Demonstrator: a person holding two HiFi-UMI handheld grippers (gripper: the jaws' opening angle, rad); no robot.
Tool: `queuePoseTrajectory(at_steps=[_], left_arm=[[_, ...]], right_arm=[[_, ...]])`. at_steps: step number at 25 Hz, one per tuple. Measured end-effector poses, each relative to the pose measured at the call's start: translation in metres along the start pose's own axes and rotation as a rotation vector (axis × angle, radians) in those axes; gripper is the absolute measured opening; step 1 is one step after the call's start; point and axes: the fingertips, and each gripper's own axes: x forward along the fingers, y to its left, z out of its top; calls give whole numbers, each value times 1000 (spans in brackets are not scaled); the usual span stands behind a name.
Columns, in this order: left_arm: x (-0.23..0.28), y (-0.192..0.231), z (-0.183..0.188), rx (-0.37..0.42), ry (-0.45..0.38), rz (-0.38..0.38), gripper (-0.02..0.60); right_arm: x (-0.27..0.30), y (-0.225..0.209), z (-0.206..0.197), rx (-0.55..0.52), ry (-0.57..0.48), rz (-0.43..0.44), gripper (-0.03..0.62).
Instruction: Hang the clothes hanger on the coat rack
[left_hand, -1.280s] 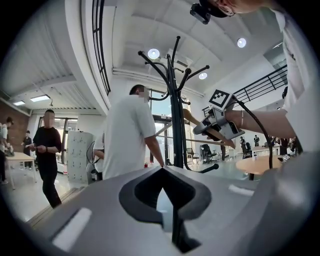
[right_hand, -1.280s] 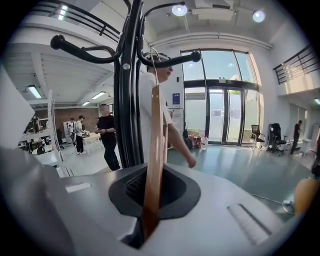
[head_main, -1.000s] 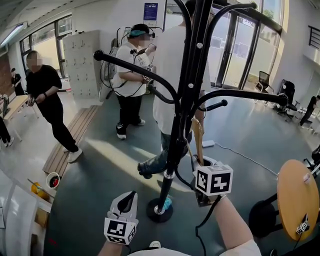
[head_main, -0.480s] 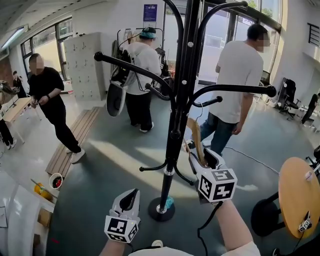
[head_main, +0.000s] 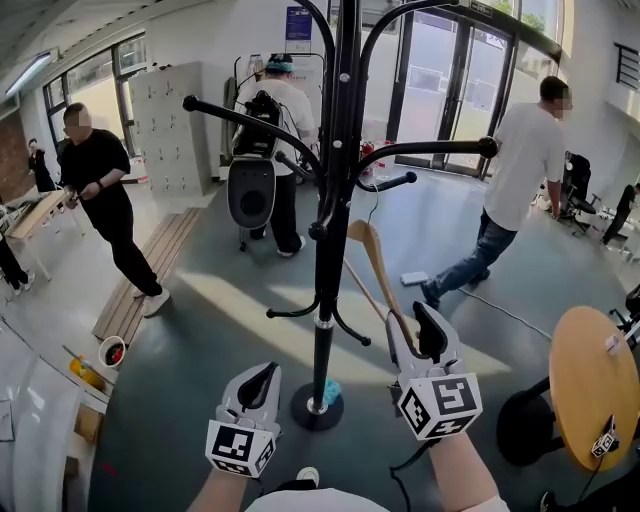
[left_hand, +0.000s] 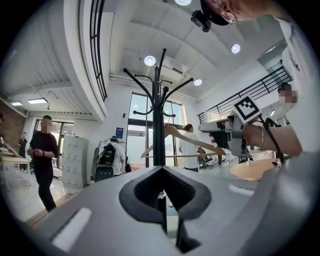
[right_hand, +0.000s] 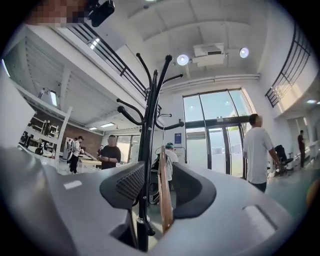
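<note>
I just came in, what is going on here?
A person stands before the black coat rack with tongs in each hand. The wooden clothes hanger is between the jaws of the right tongs, which have just been opening and do not clamp it. The left tongs are shut and empty. Whether it already hangs on the rack cannot be told.

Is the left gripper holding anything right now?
No, in the left gripper view the left gripper has its jaws closed together with nothing clamped between them.
</note>
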Motion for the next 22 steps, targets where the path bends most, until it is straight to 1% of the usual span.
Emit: queuePoseTrajectory(at_steps=[4,8,9,10,11,15,22], left_arm=[[-13,-24,3,2,1,-4,0],[-29,-51,5,-2,5,-6,0],[-34,-57,5,-3,5,-4,0],[-38,-64,4,-6,7,-2,0],[-44,-71,2,-9,10,0,0],[-68,-94,-5,-9,27,20,0],[-106,-119,-16,-19,58,84,0]], right_arm=[[-40,-1,-21,46,36,-41,110],[-75,4,-54,82,115,-32,77],[-84,5,-62,91,131,-30,64],[-93,7,-70,97,147,-29,37],[-102,8,-79,102,162,-28,28],[-135,17,-105,109,215,-5,26],[-178,23,-132,155,256,31,26]])
